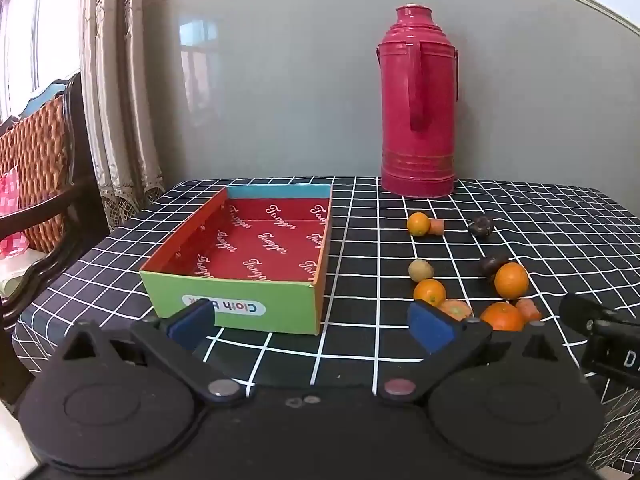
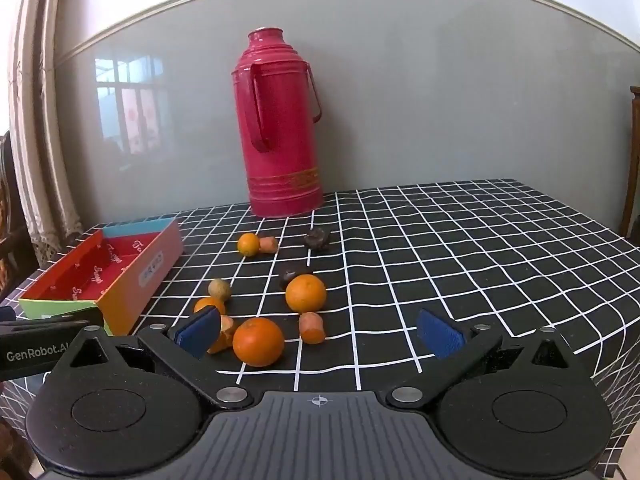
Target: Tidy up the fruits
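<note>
Both grippers hang over the near edge of the table, covered in a black cloth with a white grid [image 2: 460, 248], nothing picked yet. Left gripper [image 1: 312, 322] has its blue pads spread wide with nothing between them, aimed at the near wall of the open cardboard box with red printed lining and green front [image 1: 240, 264], which sits toward the table's left edge and is empty. Right gripper [image 2: 320, 334] is also wide and empty, nose tilted down at the fruit cluster. The fruits lie loose mid-table to the right of the box: the nearest large round orange [image 2: 258, 342] is just ahead of the right gripper's left pad, a second large orange [image 2: 306, 293] behind it, a small orange [image 2: 248, 244] farther back, and a partly hidden orange [image 2: 208, 305] behind the pad. Likely first pick: the nearest orange. Centre the jaws on its widest part, come down low, close gently since it will roll. Clutter to mind: stubby orange carrot-like pieces [image 2: 312, 327] beside it and another touching the small orange, a small tan round fruit [image 2: 219, 290], and two dark wrinkled lumps [image 2: 317, 238], type unclear. The tall red metal thermos flask [image 2: 280, 124] stands at the far edge, well clear. The box's right wall is the lip to clear on transfer; the left gripper is near the box and could collide.
</note>
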Motion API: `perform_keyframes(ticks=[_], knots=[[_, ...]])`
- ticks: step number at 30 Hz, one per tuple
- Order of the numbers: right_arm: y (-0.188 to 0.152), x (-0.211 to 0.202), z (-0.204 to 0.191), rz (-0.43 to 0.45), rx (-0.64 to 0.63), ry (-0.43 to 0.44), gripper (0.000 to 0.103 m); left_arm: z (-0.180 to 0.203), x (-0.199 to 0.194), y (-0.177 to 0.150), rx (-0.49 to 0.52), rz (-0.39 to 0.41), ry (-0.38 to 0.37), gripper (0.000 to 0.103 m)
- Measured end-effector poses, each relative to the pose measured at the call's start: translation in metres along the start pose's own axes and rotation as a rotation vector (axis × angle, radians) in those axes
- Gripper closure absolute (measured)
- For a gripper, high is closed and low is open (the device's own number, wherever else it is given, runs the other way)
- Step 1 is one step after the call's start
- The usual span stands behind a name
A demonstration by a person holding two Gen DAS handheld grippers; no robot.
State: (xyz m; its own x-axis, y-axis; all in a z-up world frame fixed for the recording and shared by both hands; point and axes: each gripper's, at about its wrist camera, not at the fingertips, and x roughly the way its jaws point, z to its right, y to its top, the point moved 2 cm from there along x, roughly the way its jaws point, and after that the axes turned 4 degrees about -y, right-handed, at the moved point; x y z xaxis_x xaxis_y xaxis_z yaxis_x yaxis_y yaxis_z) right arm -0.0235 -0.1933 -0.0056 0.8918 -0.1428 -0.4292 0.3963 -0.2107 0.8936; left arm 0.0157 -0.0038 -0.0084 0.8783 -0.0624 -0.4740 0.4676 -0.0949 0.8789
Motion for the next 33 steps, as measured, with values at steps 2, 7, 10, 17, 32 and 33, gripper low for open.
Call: perform_keyframes(ticks=[2, 7, 10, 17, 32, 33], knots=[[0.0002, -0.0001, -0.0006, -0.002, 0.001, 0.002, 0.0, -0.0006, -0.0006, 0.0004, -0.002, 0.001, -0.002, 0.006], [0.0001, -0.0007, -0.001, -0.004, 0.003, 0.002, 0.0, 0.0, -0.0004, 0.0, -0.002, 0.002, 0.0, 0.006], [-0.0002, -0.0008, -0.0014, -0.005, 0.002, 0.002, 0.0, -0.0005, -0.0009, 0.0005, -0.003, 0.003, 0.0, 0.006], [0.0006, -0.0009, -0.0017, -0.008, -0.001, 0.0, 0.0, -0.0019, -0.0014, 0.002, -0.005, 0.003, 0.0, 0.006], [0.001, -0.0006, -0.0011, -0.009, 0.003, 0.003, 0.0, -0.001, -0.0003, 0.0011, -0.005, 0.003, 0.003, 0.006], [0.0011, -0.0006, -0.001, -0.009, 0.004, 0.003, 0.0, -0.001, -0.0003, 0.001, -0.004, 0.003, 0.003, 0.006]])
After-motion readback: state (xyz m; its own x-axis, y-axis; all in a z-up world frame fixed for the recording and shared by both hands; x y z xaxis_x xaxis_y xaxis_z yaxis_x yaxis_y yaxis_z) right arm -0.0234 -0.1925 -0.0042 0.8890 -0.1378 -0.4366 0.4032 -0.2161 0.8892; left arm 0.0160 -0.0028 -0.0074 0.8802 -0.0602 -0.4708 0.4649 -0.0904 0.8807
